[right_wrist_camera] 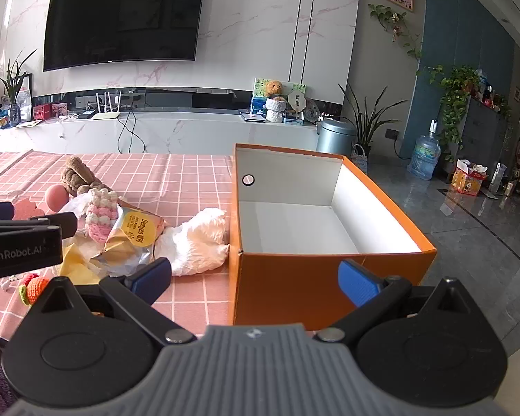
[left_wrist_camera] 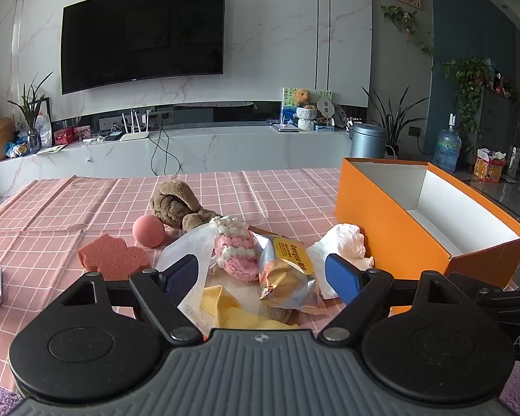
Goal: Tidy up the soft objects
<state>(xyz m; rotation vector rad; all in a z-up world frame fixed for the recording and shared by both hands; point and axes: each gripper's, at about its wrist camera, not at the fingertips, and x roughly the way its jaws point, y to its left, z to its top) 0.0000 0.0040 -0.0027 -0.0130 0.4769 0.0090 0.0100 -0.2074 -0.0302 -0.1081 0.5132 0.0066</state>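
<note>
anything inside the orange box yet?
Nothing visible: the orange box shows only bare white floor and walls. Its near wall hides the closest strip of floor.

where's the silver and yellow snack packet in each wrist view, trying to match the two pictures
Left wrist view: the snack packet lies low at centre, between the open left gripper fingers, right of the pink and white crochet piece.
Right wrist view: the packet sits at left of centre, ahead of the open right gripper, left of the white crumpled item.
Shared landmark: the orange box, to the packet's right in both.
</note>
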